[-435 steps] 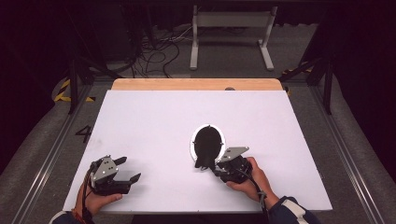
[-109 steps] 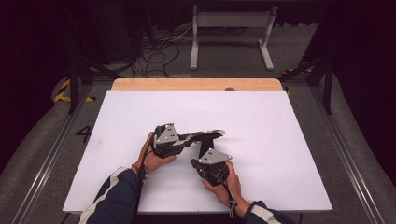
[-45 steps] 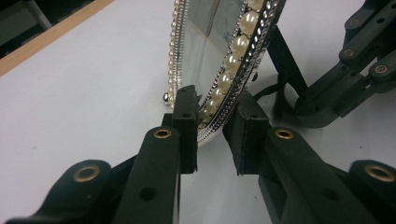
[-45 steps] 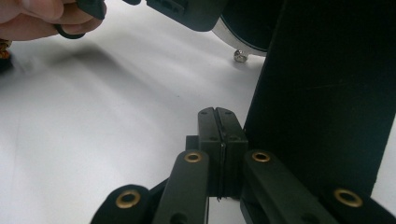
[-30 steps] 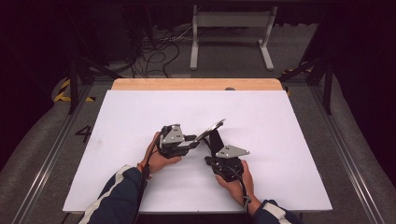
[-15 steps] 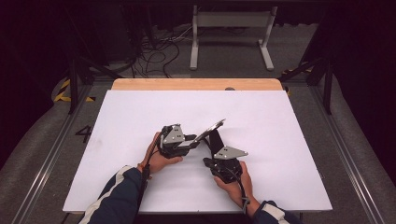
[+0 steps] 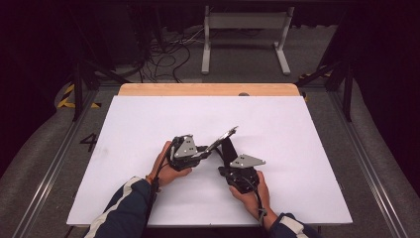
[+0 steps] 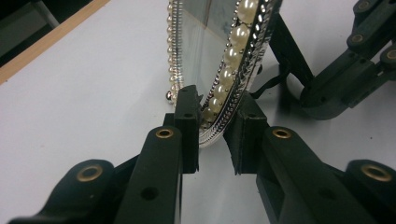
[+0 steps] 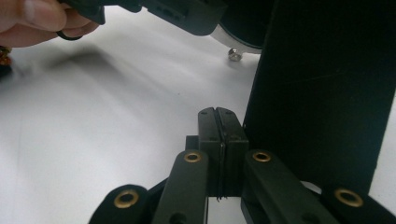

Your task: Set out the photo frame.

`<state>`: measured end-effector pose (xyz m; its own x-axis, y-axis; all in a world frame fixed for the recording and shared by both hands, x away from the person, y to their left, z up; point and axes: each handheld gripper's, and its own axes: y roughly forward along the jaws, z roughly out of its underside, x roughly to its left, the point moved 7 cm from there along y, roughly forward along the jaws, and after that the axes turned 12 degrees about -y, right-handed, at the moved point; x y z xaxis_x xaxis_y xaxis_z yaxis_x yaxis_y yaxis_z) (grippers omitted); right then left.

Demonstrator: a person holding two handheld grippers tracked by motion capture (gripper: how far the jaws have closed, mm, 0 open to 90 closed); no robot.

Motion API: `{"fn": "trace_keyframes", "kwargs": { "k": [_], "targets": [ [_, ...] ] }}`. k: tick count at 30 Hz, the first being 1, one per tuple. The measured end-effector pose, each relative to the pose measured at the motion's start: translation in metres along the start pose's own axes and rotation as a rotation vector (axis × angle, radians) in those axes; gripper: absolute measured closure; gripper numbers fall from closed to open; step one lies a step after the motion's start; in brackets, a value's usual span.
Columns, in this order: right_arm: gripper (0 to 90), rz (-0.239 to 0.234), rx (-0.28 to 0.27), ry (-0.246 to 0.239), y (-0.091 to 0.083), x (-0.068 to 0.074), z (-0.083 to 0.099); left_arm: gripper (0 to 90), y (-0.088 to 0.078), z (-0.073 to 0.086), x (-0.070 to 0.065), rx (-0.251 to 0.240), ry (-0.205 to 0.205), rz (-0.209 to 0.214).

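An oval picture frame with a silver, pearl-studded rim is tilted up off the white table. My left gripper is shut on the frame's lower edge, with the rim pinched between its jaws. A black back stand hangs down from the frame; in the right gripper view it is a dark panel. Just left of that panel my right gripper is shut, jaws pressed together with nothing between them. It sits under the frame in the high view.
A wooden strip runs along the table's far edge. Beyond it lie cables and a white metal stand on the floor. The hand on the left gripper is close to the right gripper's left.
Over the last second almost nothing has moved. Earlier the frame lay flat mid-table; the left gripper has since taken its rim and tilted it up, and the right gripper has shifted to the stand.
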<state>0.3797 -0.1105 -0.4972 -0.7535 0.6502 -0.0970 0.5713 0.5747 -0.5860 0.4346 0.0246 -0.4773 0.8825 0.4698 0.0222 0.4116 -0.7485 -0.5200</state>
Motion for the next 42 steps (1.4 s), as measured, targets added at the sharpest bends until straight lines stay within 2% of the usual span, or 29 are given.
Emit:
{"fn": "trace_keyframes", "kwargs": {
  "k": [8,18,29,34,36,42],
  "targets": [
    [90.0,-0.011,-0.001,0.005,-0.001,-0.003,0.002,76.9,-0.006,0.0,-0.01,0.025,0.052,-0.019],
    [90.0,-0.008,0.005,-0.005,-0.002,-0.011,0.005,75.0,-0.007,0.002,-0.016,0.023,0.056,-0.019],
    [90.0,0.011,0.016,-0.004,-0.005,-0.02,0.007,73.4,-0.004,0.001,-0.018,0.013,0.042,-0.017],
    [90.0,0.019,0.016,0.01,-0.006,-0.025,0.008,72.1,-0.003,0.002,-0.018,0.005,0.016,0.004],
    [90.0,0.024,0.019,0.005,-0.006,-0.026,0.009,71.5,-0.002,0.002,-0.018,0.001,-0.004,0.011],
    [90.0,0.043,0.014,-0.029,-0.006,-0.03,0.01,70.8,-0.001,0.002,-0.019,0.001,-0.017,0.018]
  ]
}}
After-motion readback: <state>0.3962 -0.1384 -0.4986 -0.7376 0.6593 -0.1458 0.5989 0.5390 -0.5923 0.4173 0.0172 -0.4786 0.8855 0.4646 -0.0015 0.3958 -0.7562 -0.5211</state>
